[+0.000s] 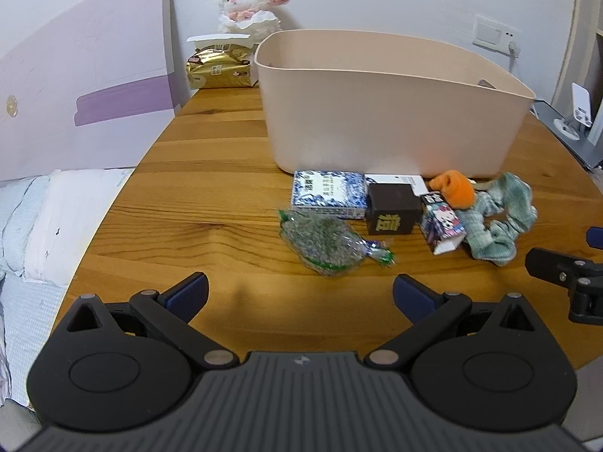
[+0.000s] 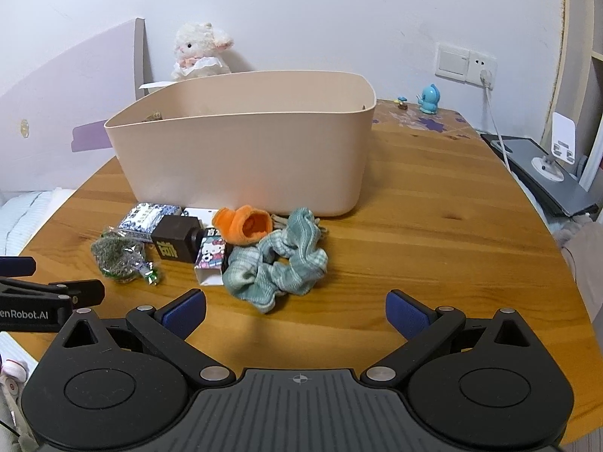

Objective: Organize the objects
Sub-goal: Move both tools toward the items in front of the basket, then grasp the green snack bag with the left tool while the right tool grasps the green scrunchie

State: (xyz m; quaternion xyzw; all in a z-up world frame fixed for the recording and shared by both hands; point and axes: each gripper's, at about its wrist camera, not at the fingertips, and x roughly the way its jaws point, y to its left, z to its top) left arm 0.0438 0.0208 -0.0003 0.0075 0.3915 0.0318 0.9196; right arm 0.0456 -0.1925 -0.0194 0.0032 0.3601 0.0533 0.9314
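Our left gripper (image 1: 300,293) and right gripper (image 2: 296,310) wide open, empty, clutter at twelve o'clock before the bin (image 2: 241,150).

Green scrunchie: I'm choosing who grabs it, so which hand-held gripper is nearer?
Right. The right hand-held gripper sits just before the green scrunchie; the left hand-held gripper is farther left.

A bin (image 1: 395,120) was set mid-table (image 1: 211,196), with a cluster just before its front wall. In the left wrist view, left to right: a foil packet (image 1: 324,243), a patterned box (image 1: 329,194) behind it, a cube (image 1: 392,209), a small carton (image 1: 441,226), a scrunchie (image 1: 497,218). A plush piece (image 1: 454,187) lay behind the carton, possibly touching the scrunchie. A tissue pack (image 1: 220,67) and plush toy (image 1: 250,3) were placed behind the bin's left corner.
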